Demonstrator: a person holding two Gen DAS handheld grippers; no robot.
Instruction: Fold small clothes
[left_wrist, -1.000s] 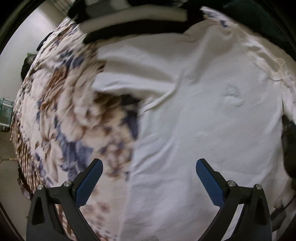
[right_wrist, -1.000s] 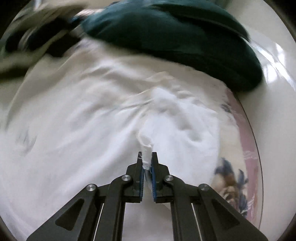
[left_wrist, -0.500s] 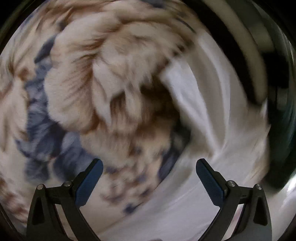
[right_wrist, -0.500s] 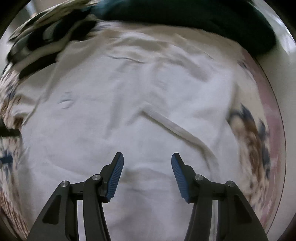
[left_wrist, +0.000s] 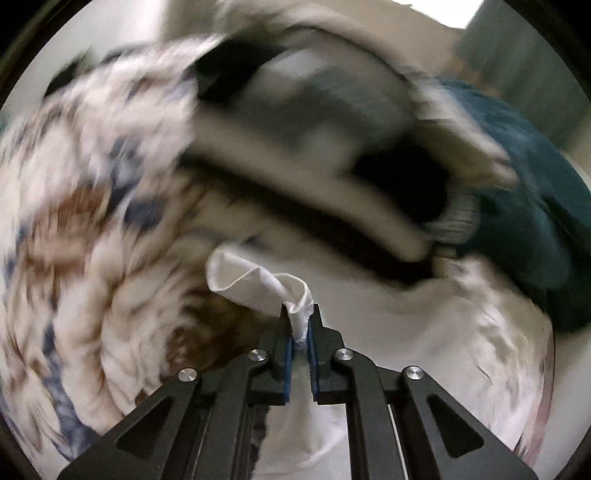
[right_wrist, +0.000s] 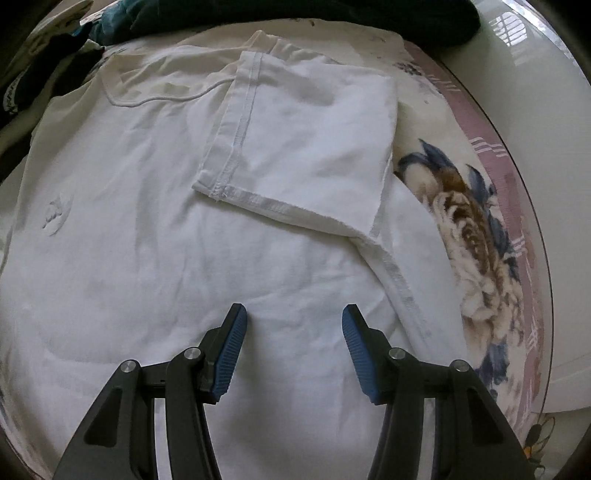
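Observation:
A white T-shirt (right_wrist: 147, 229) lies flat on a floral blanket (right_wrist: 476, 229). Its right sleeve (right_wrist: 314, 147) is folded inward over the chest. My right gripper (right_wrist: 293, 332) is open and empty, just above the shirt's lower body. In the left wrist view, my left gripper (left_wrist: 300, 325) is shut on a bunched fold of the white shirt's fabric (left_wrist: 258, 284), likely the other sleeve, lifted off the blanket (left_wrist: 92, 258). That view is motion-blurred.
A dark teal garment (left_wrist: 524, 192) and a black, white and grey striped garment (left_wrist: 314, 122) are piled at the far edge of the blanket. The dark pile also shows in the right wrist view (right_wrist: 332, 14). A white glossy surface (right_wrist: 535, 110) borders the blanket on the right.
My right gripper let go of the folded sleeve, opened and drew back. My left gripper swung over to the shirt's edge and closed on its fabric.

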